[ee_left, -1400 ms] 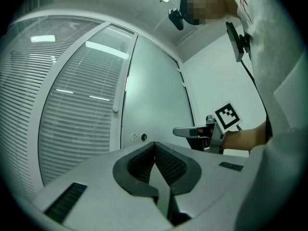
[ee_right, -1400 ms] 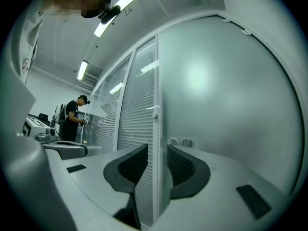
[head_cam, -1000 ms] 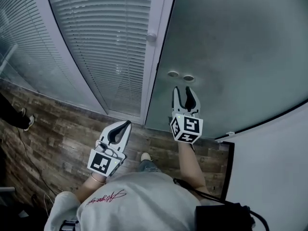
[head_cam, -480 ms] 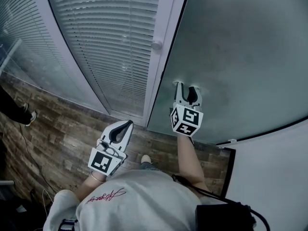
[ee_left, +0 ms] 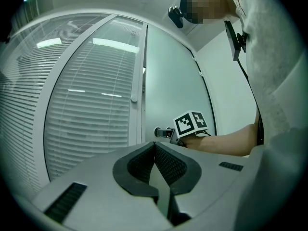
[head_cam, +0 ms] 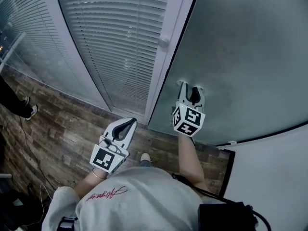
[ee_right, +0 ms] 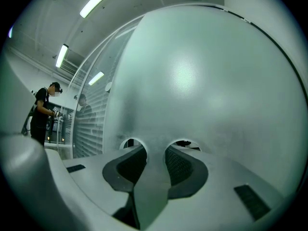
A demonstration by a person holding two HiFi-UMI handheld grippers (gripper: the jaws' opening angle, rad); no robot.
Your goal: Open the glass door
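A second ago the right gripper (head_cam: 191,88) hung short of the glass door (head_cam: 250,52), with the door's two round holes bare ahead of it. It has since gone forward and now sits at those holes, so from above its tips cover them. I take that as the reach finished and the hold on the door about to be made; the door itself looks no further open, its edge close against the white frame (head_cam: 166,81).

Seen along that gripper, the jaws stand partly spread, as wide as before. One tip enters the left hole (ee_right: 129,142) and the other the right hole (ee_right: 185,143), and the strip of frosted glass between the holes runs up the gap between the pads. They straddle that strip but don't look squeezed onto it yet. My guess is it must pinch before any pull.

The left gripper (head_cam: 127,124) hangs back from the door, nearer the blinds panel (head_cam: 110,47), well apart from the glass. Its jaws (ee_left: 155,144) are pressed together at the tips with nothing between them.
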